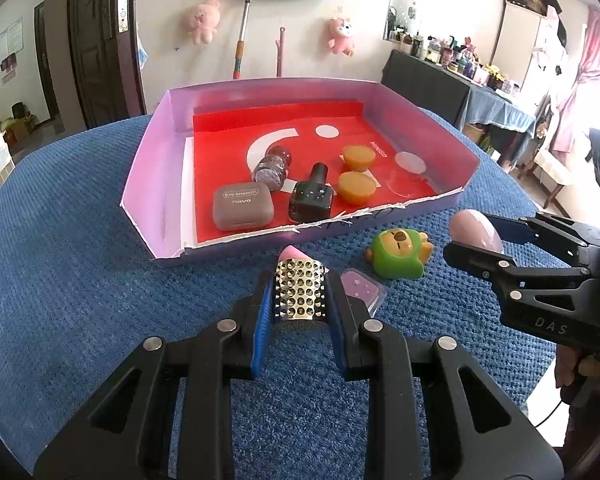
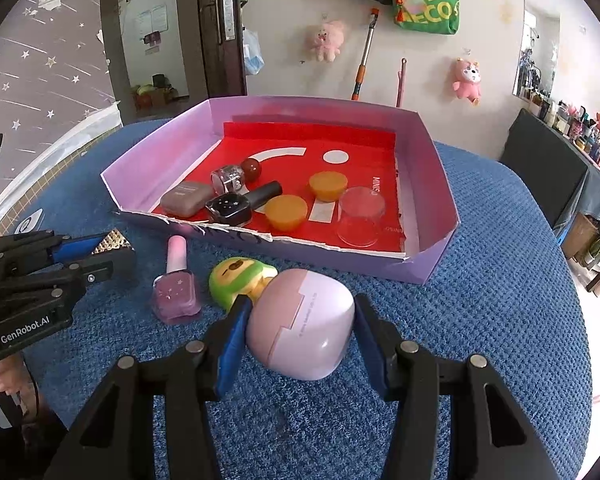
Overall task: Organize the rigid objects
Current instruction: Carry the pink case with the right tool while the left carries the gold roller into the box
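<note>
My left gripper [image 1: 300, 280] is shut on a silver studded piece [image 1: 300, 292], held just above the blue cloth in front of the box; the right wrist view shows that gripper [image 2: 114, 250] and the studded piece [image 2: 112, 242] at the left. My right gripper [image 2: 300, 304] is shut on a pale pink egg-shaped case [image 2: 300, 328], and the left wrist view shows the gripper [image 1: 474, 236] and case [image 1: 474, 226] at the right. Between them lie a pink nail polish bottle [image 2: 176, 288] and a green animal toy [image 2: 240, 280]. The lilac box [image 2: 432, 168] with a red floor stands just beyond.
Inside the box [image 1: 148, 168] are a grey eye shadow case [image 1: 242, 210], a black nail polish bottle [image 1: 312, 196], a glitter jar [image 1: 272, 168], two orange cups [image 1: 356, 186] and a clear lid [image 1: 408, 164]. Blue cloth [image 1: 80, 260] covers the round table. A wall with plush toys stands behind.
</note>
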Motion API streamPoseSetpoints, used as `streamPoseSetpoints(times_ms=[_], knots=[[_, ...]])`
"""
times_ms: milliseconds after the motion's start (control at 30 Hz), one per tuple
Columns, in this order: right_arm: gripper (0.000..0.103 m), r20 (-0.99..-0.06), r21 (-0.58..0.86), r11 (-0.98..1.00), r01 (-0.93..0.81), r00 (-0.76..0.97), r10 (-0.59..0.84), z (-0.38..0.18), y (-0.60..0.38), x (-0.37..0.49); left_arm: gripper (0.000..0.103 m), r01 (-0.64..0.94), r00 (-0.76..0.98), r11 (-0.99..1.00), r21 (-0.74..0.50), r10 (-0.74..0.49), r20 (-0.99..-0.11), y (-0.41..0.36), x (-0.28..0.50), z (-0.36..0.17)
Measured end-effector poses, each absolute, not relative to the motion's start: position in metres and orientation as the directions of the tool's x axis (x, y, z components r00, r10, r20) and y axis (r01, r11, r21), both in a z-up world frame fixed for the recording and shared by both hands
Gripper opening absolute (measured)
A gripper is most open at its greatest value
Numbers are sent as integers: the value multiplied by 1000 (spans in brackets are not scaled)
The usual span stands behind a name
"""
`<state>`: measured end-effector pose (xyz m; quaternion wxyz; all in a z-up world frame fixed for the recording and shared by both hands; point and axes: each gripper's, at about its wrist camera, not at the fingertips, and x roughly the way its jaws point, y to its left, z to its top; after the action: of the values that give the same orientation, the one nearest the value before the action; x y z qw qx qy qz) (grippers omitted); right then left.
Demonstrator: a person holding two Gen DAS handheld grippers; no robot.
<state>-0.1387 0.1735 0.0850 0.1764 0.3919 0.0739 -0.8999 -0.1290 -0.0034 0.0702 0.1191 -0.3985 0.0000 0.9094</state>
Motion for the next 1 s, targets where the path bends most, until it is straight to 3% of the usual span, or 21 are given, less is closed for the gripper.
streamPoseSetpoints(times_ms=[600, 1000], knots=[[54, -694, 17, -930, 366, -665, -274, 128, 176, -193, 24, -202, -677, -976, -75, 195, -710, -27, -178, 106], [54, -759, 10, -926, 377, -600, -253, 135, 161, -281, 24, -236, -601, -972, -8, 153, -785, -27, -256, 97]])
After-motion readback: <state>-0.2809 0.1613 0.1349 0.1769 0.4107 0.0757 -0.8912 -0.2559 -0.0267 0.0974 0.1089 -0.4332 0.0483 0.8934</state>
